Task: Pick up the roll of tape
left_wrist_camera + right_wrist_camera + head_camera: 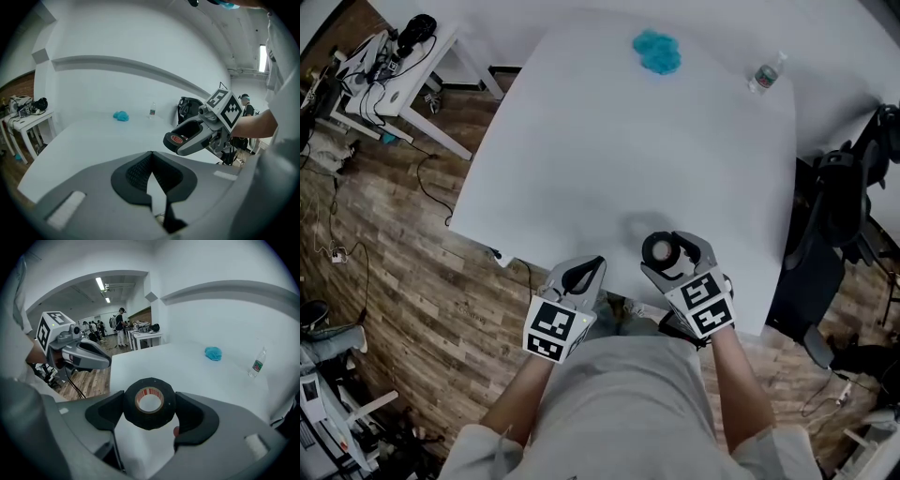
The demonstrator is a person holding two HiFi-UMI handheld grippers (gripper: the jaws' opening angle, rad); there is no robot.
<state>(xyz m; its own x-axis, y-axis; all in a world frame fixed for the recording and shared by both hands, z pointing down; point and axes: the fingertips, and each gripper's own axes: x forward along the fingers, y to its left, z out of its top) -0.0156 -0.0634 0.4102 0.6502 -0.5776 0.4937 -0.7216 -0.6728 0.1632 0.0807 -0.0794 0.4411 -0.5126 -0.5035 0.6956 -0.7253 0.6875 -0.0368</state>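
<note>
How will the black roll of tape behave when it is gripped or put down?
Probably stiff: the roll of tape looks perfectly round between the pads. Being round, it may roll if set on edge.

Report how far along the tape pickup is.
Done: the roll of black tape sits clamped in the right gripper, clear of the white table. In hand: that gripper holds it in the air above the table's near edge; the left gripper is shut and empty. Left: nothing visible beyond keeping hold.
</note>
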